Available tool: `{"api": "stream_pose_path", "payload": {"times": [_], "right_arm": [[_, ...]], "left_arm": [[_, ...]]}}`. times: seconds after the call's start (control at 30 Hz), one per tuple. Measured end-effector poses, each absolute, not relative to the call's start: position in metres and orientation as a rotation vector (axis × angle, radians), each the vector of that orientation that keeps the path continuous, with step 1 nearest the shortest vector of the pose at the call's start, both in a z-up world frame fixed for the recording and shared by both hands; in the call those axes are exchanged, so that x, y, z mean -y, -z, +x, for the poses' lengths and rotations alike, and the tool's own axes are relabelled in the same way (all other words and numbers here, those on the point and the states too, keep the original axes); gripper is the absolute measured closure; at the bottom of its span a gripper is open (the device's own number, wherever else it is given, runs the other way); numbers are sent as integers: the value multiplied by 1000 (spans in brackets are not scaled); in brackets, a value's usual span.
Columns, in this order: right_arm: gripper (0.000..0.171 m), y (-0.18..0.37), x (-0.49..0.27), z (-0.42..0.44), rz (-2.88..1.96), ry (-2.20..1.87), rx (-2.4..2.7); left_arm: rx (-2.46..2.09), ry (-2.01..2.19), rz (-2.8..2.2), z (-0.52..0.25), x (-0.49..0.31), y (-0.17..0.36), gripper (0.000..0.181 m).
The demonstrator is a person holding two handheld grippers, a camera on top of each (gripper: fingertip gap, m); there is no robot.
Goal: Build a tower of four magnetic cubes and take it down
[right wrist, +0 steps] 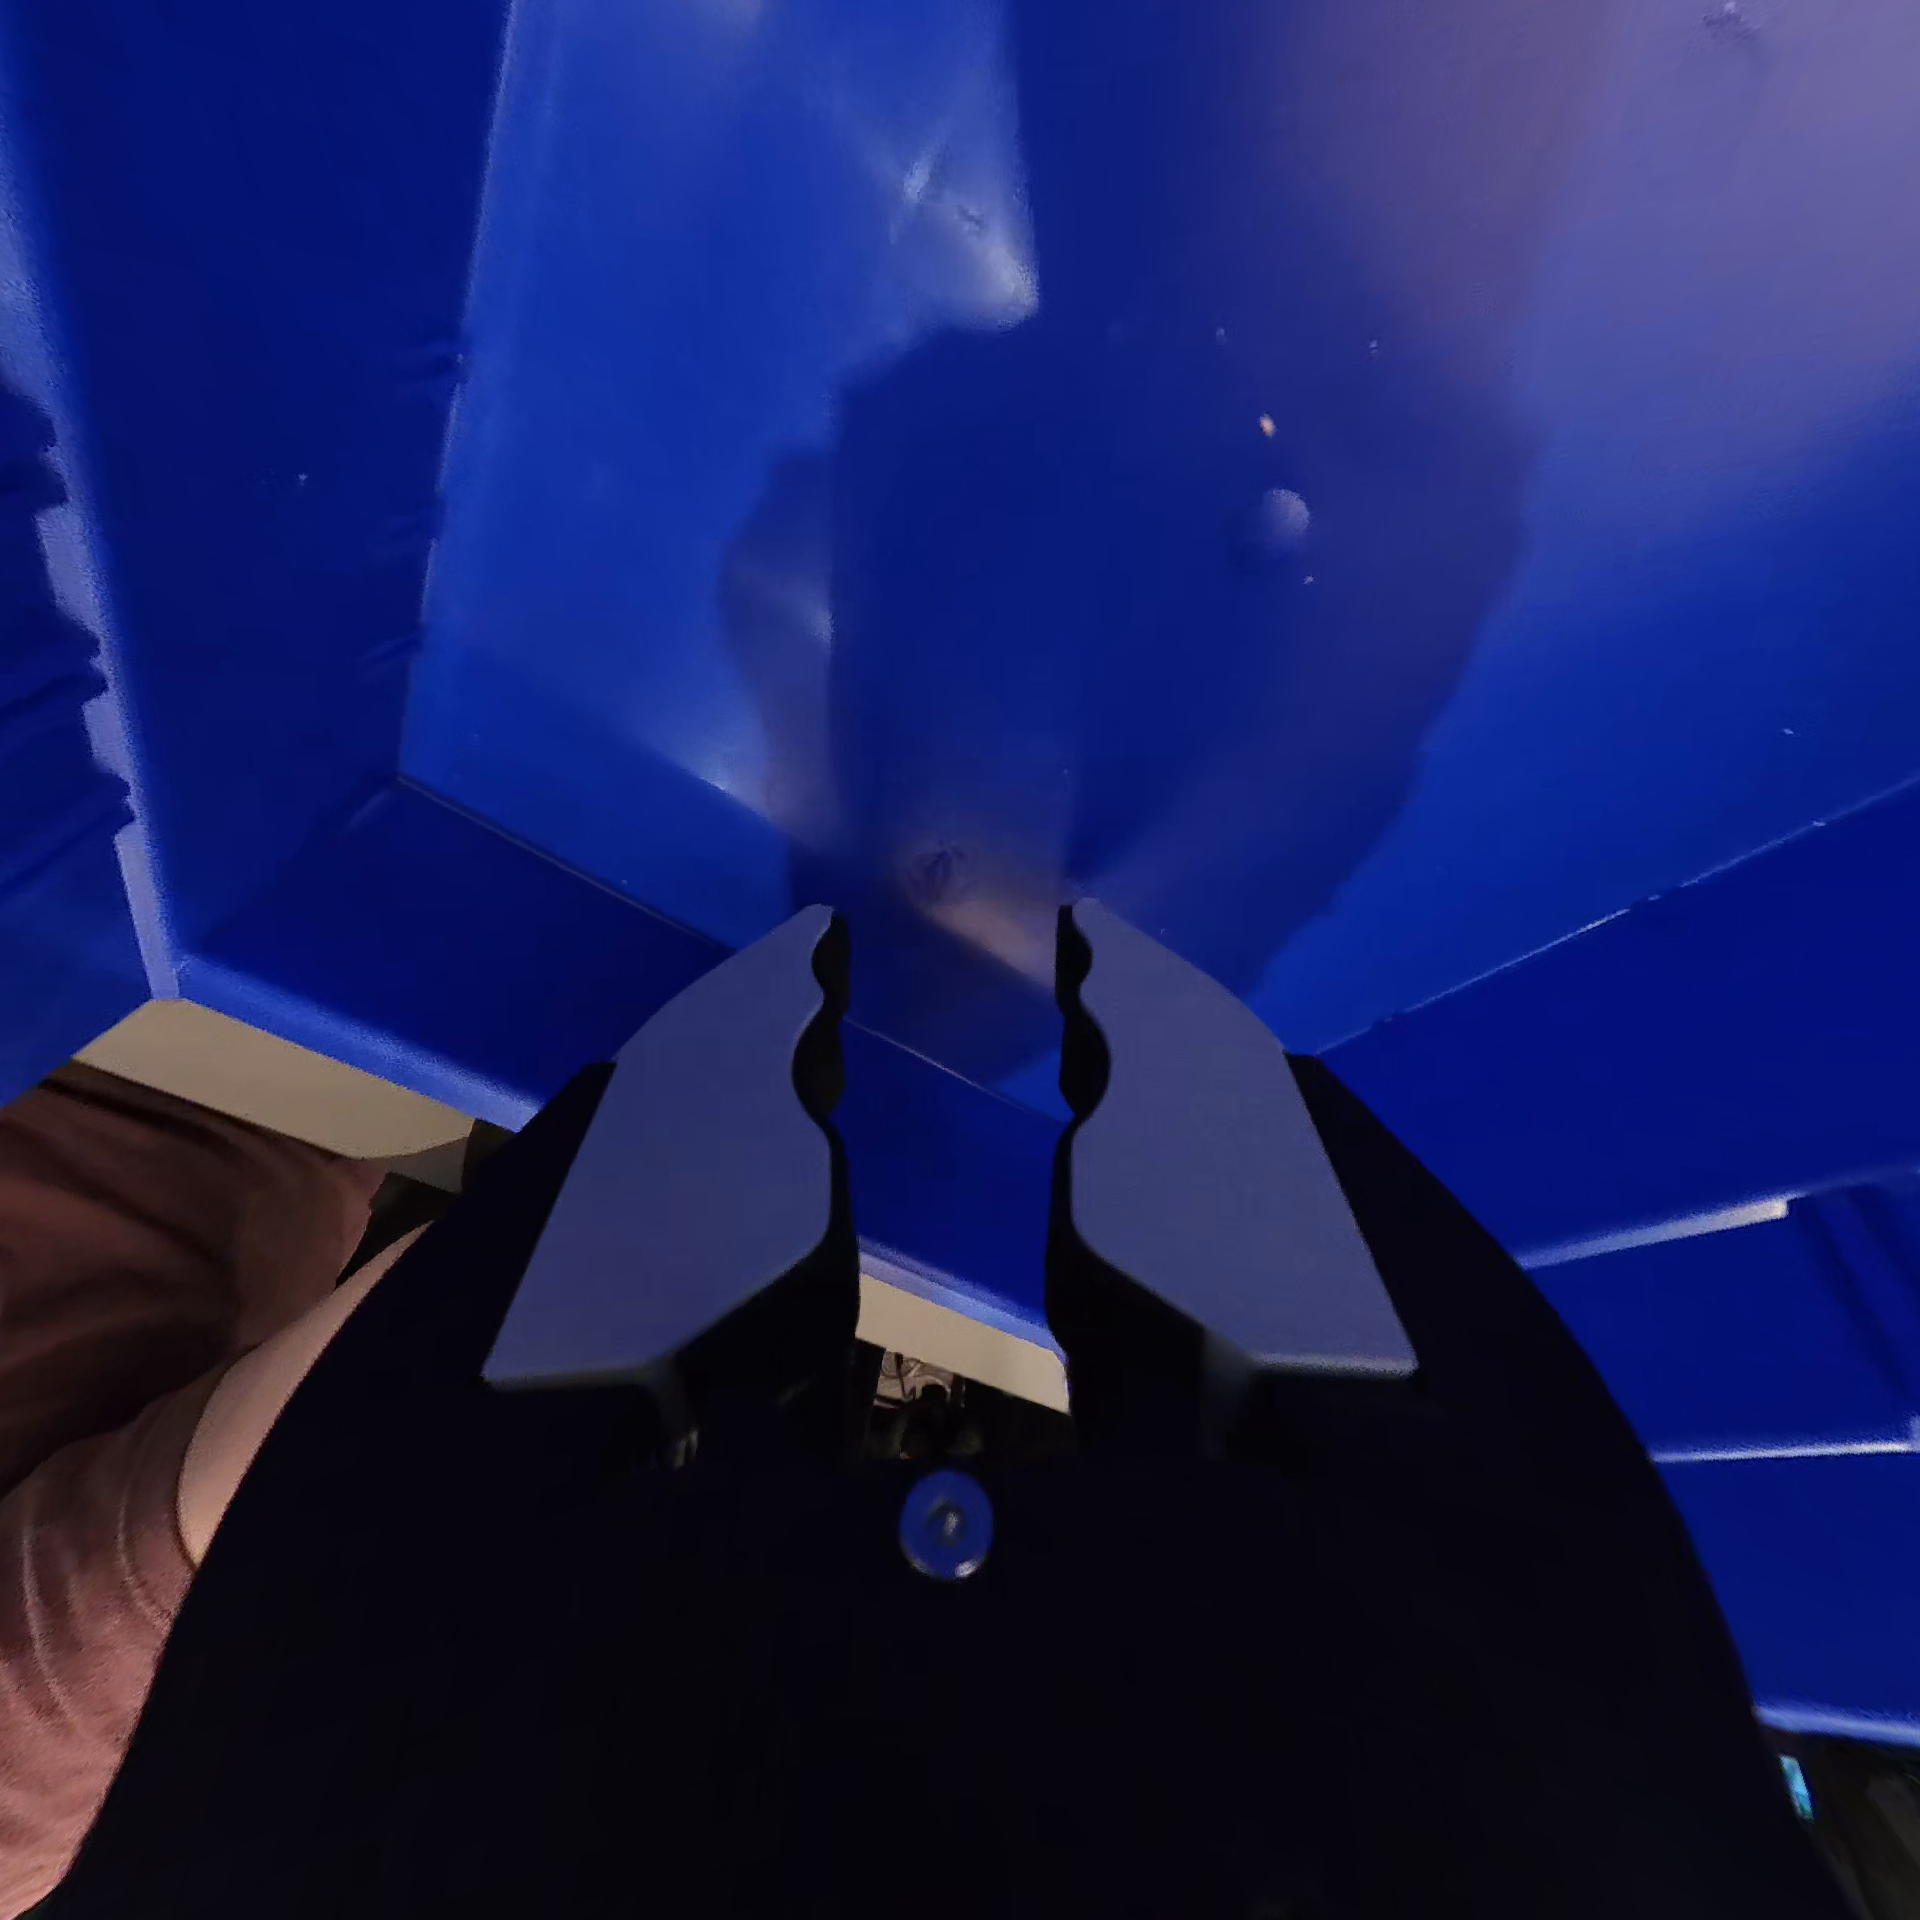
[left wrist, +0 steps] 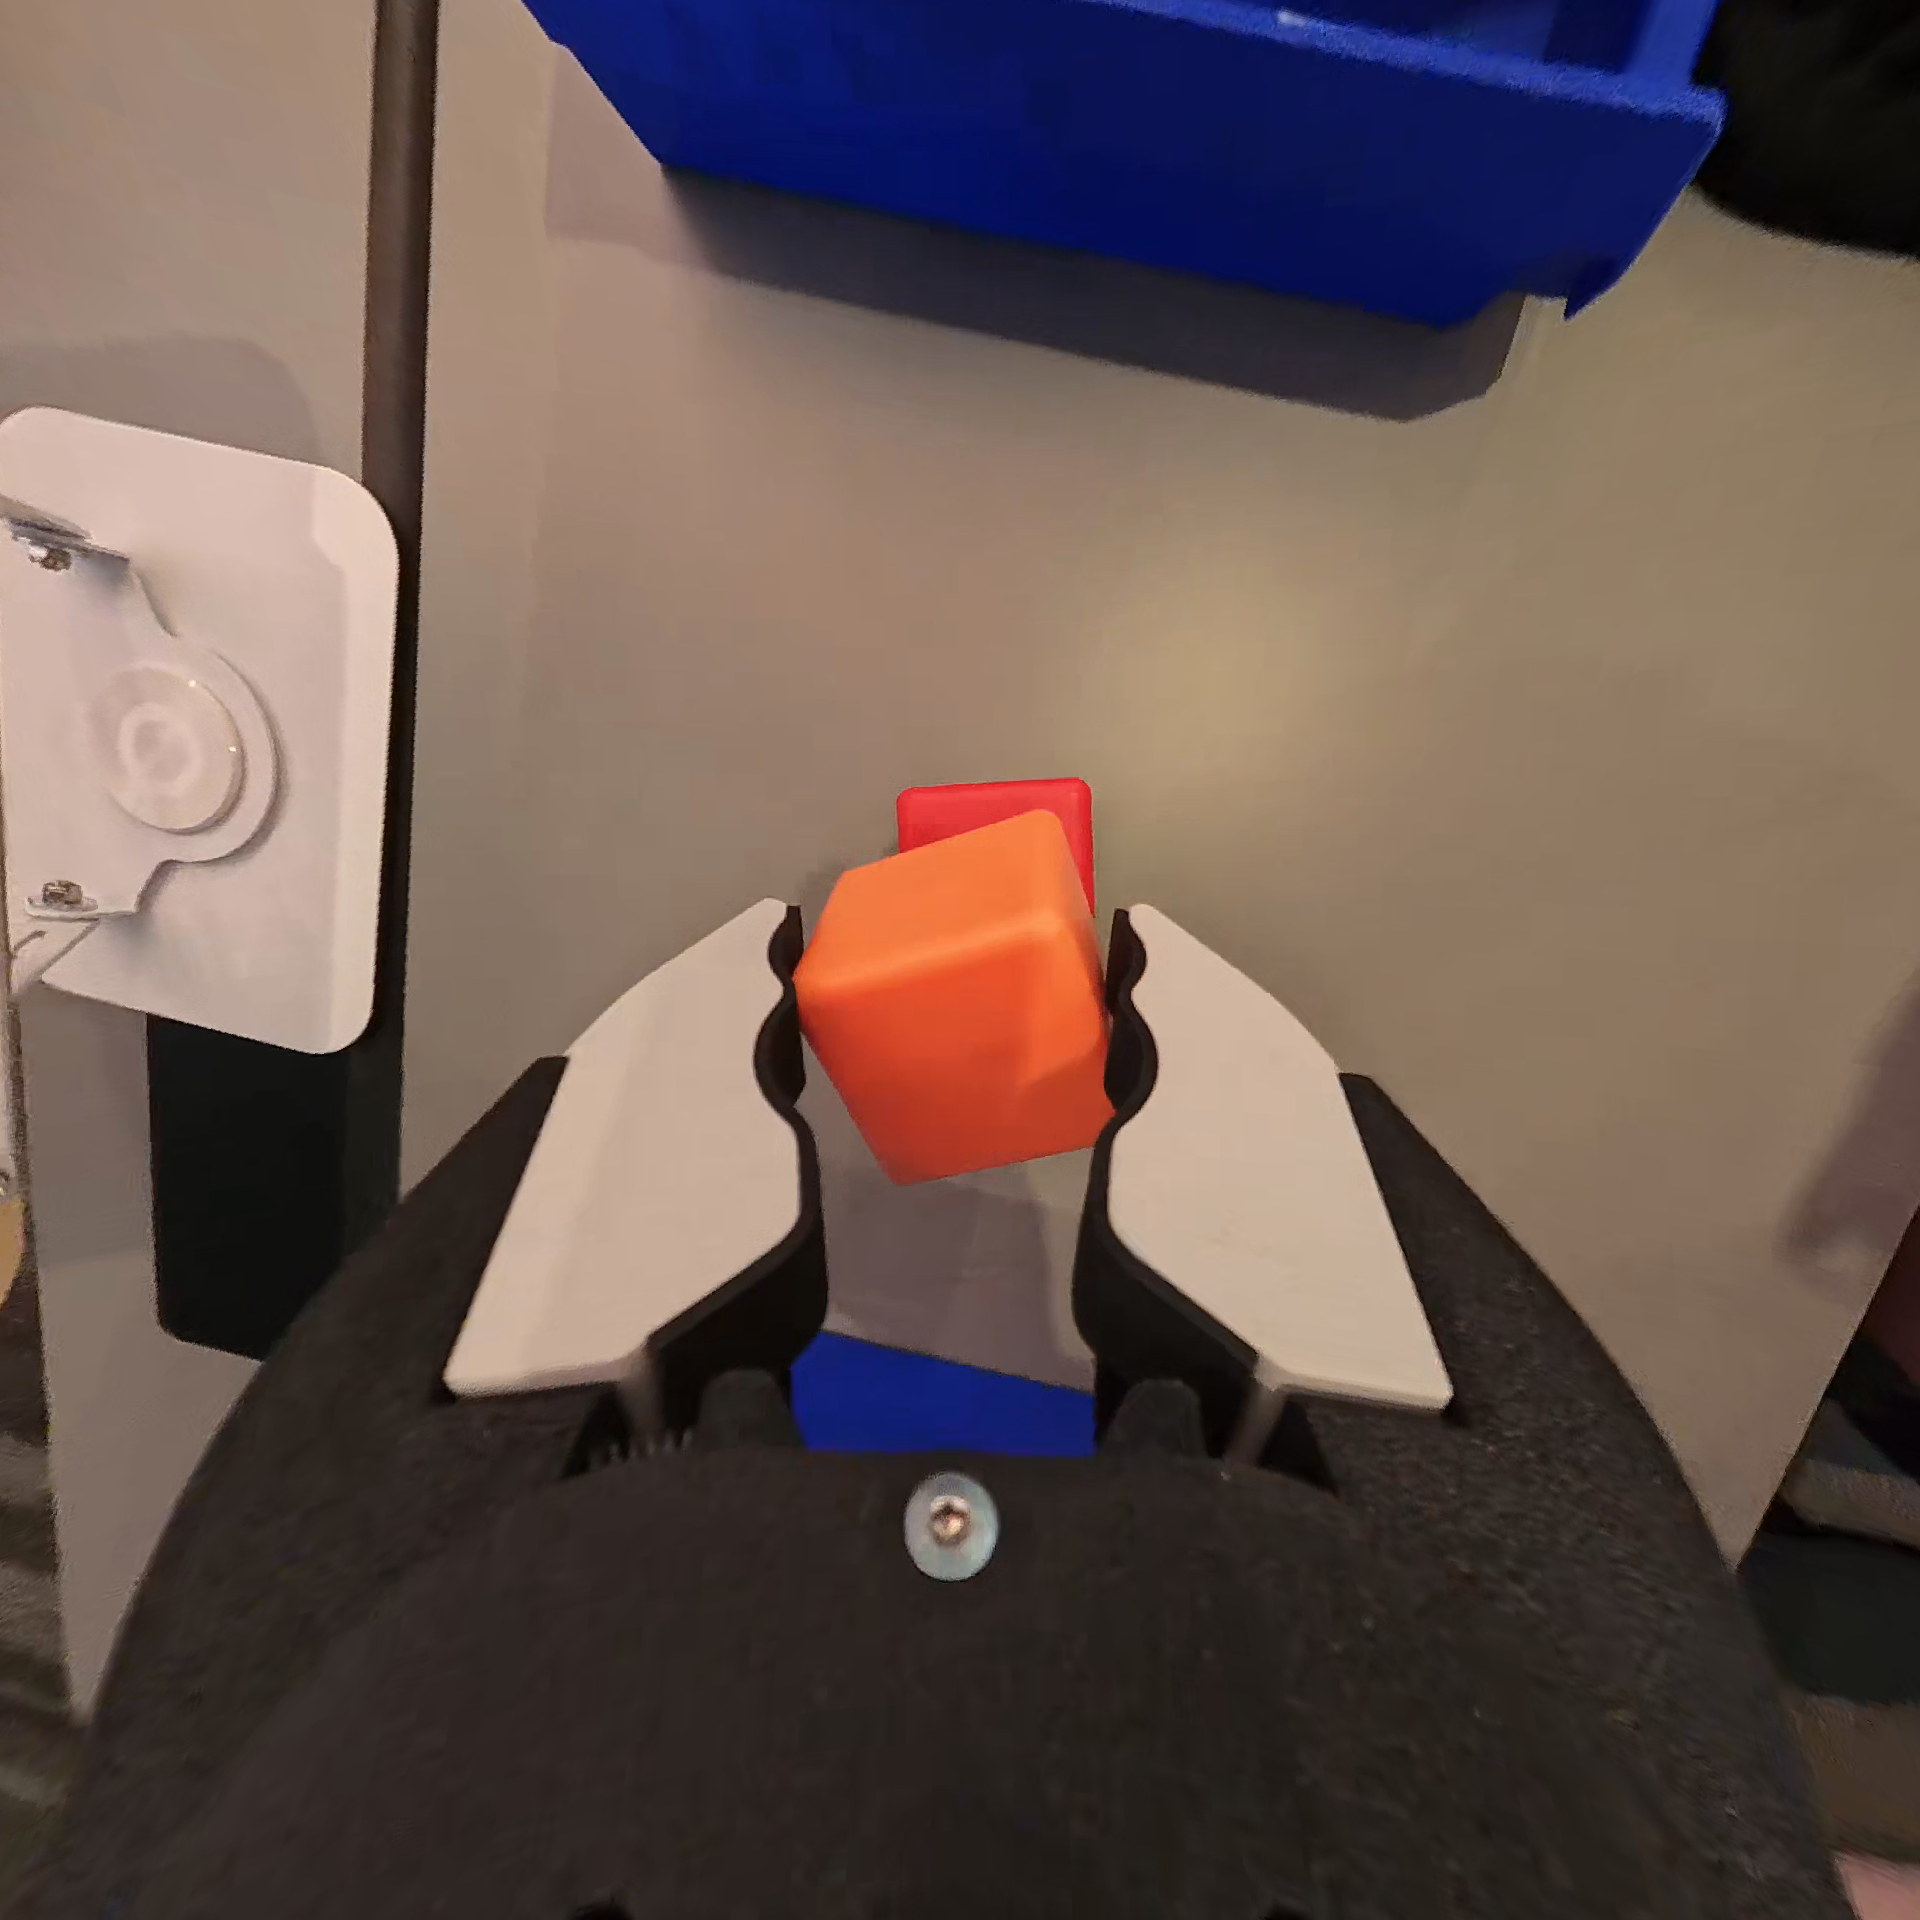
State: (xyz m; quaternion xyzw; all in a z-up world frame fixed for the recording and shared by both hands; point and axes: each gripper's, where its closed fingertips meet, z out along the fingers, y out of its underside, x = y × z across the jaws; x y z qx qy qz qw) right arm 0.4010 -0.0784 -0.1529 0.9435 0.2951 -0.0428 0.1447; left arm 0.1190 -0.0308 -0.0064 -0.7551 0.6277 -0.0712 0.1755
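In the left wrist view, the left gripper (left wrist: 951, 961) is clamped on an orange cube (left wrist: 951, 1003), its two black-lined fingers pressing the cube's left and right sides. The cube sits tilted between them, one corner pointing down, lifted clear of the grey table (left wrist: 1299, 644). Just behind it, on the far side, a red cube (left wrist: 1013, 821) peeks out, mostly hidden by the orange one; I cannot tell whether the two touch. Near the root of the fingers, low in the gap, a blue cube (left wrist: 935, 1397) shows only as a patch. A big blue bin (left wrist: 1143, 156) stands at the far edge of the table, over to the right. On the left, a white bracket (left wrist: 197, 727) with screws and a round clear disc is fixed beside a dark vertical bar (left wrist: 400, 416). In the right wrist view, the right gripper (right wrist: 948, 935) reaches down into the blue bin (right wrist: 623, 416), its fingers apart with nothing between them, hovering over the bin's floor. No cube shows inside there. A person's sleeve (right wrist: 94, 1455), dark reddish, shows at the near left, beside the gripper's black body.
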Motion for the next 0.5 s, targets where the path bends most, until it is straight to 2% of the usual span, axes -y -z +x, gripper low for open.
{"api": "stream_pose_path", "payload": {"times": [0.5], "right_arm": [[131, 147, 79, 403, 2747, 178, -858]], "left_arm": [[-2069, 46, -2080, 124, 29, 27, 127]]}}
